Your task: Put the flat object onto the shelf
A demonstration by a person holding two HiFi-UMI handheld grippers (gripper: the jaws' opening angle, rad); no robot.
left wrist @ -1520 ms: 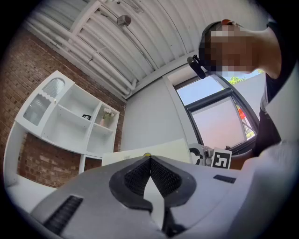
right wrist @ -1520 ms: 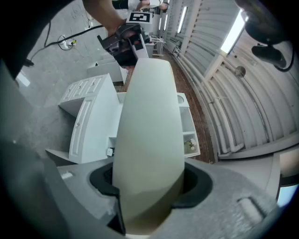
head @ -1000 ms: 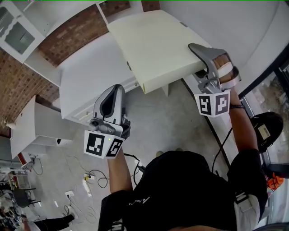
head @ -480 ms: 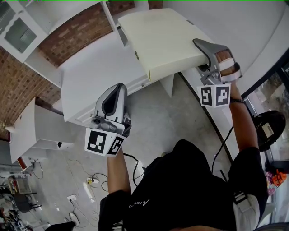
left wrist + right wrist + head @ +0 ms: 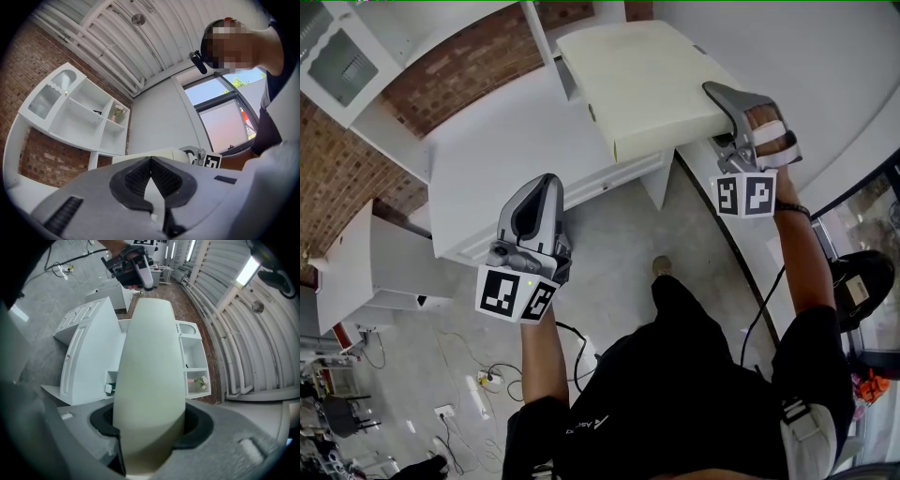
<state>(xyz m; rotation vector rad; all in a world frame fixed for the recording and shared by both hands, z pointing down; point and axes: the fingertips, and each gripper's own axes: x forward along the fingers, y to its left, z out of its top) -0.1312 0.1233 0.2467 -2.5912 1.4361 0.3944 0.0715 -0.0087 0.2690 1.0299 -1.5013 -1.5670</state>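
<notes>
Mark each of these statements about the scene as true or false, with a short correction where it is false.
1. The right gripper grips the cream flat panel. True.
2. The left gripper also grips the panel. False: its jaws are together with nothing between them, apart from the panel.
3. The white shelf unit stands against a brick wall. True.
4. The panel lies on the floor. False: it is held up, over the white cabinet.

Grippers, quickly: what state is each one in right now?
Left gripper: closed, nothing between its jaws.
Right gripper: closed on the cream flat panel.
</notes>
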